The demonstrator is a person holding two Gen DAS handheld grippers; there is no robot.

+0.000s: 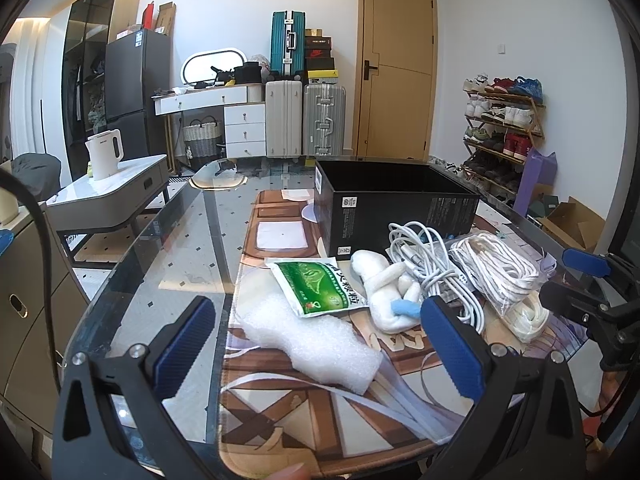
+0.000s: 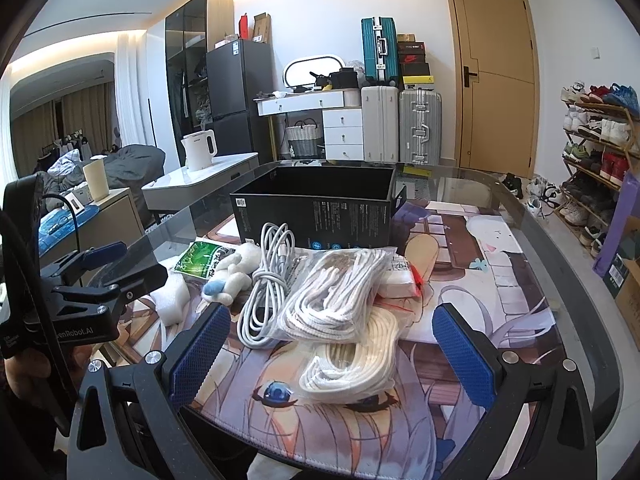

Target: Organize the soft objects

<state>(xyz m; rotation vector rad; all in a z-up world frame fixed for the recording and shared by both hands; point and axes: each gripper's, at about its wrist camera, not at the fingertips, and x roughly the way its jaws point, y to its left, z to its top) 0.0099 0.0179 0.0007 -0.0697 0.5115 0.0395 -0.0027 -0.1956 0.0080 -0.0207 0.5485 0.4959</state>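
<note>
An open-topped black box (image 1: 396,208) (image 2: 316,216) stands at the back of the printed desk mat (image 1: 320,420) (image 2: 480,260). In front of it lie a white foam piece (image 1: 312,340) (image 2: 172,296), a green sachet (image 1: 316,288) (image 2: 200,260), a white plush toy (image 1: 384,292) (image 2: 232,272), a coiled white cable (image 1: 424,256) (image 2: 268,280), a bagged white rope (image 1: 496,268) (image 2: 336,292) and a second rope bundle (image 1: 528,316) (image 2: 352,360). My left gripper (image 1: 316,308) (image 2: 124,264) hovers open over the foam. My right gripper (image 2: 332,316) (image 1: 572,278) is open around the rope bundles.
The mat lies on a glass table (image 1: 180,248) whose curved edge runs along the left and front. A side table with a white kettle (image 1: 104,154) stands to the left. Suitcases (image 1: 304,120), a door (image 1: 396,68) and a shoe rack (image 1: 504,132) are behind.
</note>
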